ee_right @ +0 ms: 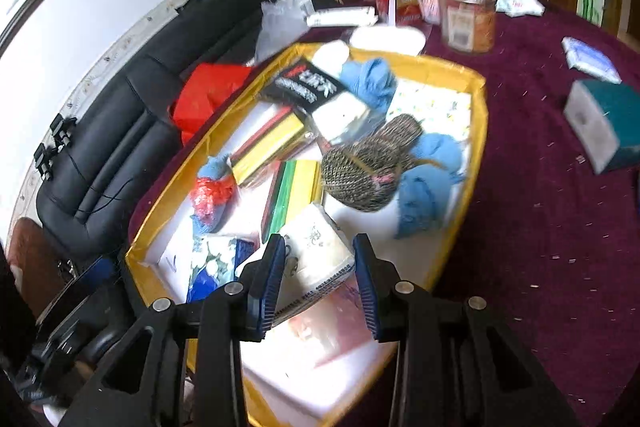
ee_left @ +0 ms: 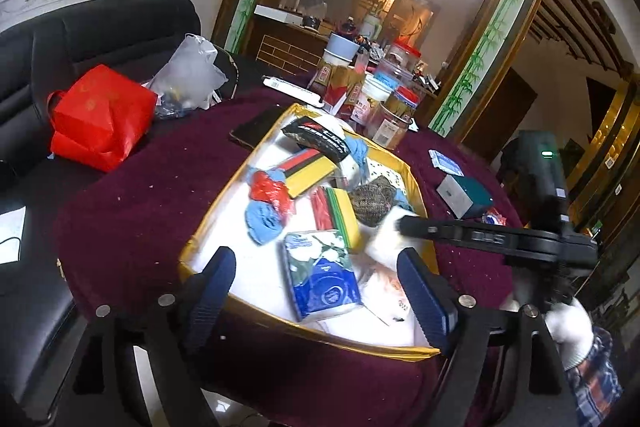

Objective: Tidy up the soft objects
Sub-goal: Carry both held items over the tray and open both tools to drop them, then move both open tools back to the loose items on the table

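Table under a maroon cloth

A gold-rimmed tray sits mid-table; behind it jars, to its right a teal box (red bag to its left).
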`<action>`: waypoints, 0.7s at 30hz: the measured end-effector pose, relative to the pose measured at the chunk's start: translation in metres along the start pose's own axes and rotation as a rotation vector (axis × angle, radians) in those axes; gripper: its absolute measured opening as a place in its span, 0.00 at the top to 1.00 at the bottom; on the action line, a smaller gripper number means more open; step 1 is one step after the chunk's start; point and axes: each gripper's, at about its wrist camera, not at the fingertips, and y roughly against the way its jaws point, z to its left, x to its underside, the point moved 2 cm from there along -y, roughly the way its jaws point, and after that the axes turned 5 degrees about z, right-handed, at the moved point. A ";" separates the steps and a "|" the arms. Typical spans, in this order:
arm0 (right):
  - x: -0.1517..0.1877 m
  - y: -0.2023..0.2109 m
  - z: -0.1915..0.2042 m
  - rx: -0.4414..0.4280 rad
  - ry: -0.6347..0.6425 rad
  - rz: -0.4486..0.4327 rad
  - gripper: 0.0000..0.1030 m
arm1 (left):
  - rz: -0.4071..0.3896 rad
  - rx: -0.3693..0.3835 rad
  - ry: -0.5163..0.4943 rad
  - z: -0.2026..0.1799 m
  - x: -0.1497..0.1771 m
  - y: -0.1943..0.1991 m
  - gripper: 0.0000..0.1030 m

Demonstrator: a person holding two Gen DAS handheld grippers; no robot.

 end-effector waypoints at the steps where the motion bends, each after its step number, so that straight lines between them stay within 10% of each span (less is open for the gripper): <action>1: -0.002 -0.006 -0.001 0.012 -0.010 0.010 0.67 | 0.002 0.003 0.007 0.003 0.000 0.000 0.16; 14: -0.011 -0.022 -0.022 0.184 -0.038 -0.032 0.62 | 0.039 -0.011 -0.006 0.004 0.009 -0.013 0.14; 21: 0.015 0.050 -0.023 0.157 0.004 -0.223 0.30 | -0.006 -0.168 -0.154 -0.030 0.016 -0.008 0.12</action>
